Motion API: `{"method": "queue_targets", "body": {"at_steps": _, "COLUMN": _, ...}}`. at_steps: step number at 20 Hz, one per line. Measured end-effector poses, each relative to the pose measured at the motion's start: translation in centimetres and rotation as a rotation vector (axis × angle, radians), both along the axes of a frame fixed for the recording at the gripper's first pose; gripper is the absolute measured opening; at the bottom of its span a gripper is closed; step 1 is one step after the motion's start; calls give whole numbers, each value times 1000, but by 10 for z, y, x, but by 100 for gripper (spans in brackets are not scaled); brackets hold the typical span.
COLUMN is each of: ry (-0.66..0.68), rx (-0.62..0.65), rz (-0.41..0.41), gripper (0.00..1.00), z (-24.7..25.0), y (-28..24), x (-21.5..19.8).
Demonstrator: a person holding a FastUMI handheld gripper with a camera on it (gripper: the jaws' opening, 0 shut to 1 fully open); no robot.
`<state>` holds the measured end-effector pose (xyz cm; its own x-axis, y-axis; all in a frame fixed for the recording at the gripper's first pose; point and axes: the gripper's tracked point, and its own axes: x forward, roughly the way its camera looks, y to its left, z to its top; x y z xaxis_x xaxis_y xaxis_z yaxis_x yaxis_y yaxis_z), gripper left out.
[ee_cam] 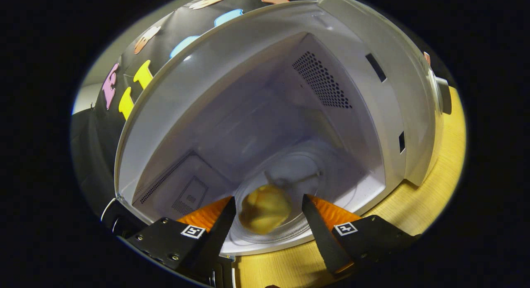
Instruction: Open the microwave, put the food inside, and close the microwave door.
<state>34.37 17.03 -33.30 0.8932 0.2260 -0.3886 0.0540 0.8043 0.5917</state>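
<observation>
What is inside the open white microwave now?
Inside the white microwave, a blurred yellow food piece lies on the round glass turntable, between the open gripper fingers. The food hides the turntable under it.

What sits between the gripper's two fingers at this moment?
In the gripper view, the yellowish food lies between the open gripper's fingers, untouched by either, on the glass turntable inside the open microwave.

A wooden counter [418, 205] of light, yellowish grain carries the things in view. Behind it hangs the booth's black cloth wall [124, 60], and a pale surface [85, 99] shows beyond the cloth's edge.
</observation>
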Motion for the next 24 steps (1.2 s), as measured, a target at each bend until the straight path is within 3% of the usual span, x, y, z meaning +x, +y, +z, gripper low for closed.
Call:
{"method": "queue_targets", "body": {"at_steps": 4, "ry": -19, "rx": -59, "rz": 56, "gripper": 97, "z": 22, "y": -2, "x": -23}}
{"method": "queue_targets", "body": {"at_steps": 10, "ry": -133, "rx": -123, "rz": 128, "gripper": 97, "z": 93, "y": 1, "x": -70}}
{"method": "queue_targets", "body": {"at_steps": 20, "ry": -268, "rx": -219, "rz": 221, "gripper": 97, "z": 181, "y": 7, "x": -169}}
{"method": "queue_targets", "body": {"at_steps": 24, "ry": -298, "rx": -221, "rz": 295, "gripper": 97, "z": 201, "y": 29, "x": -219}}
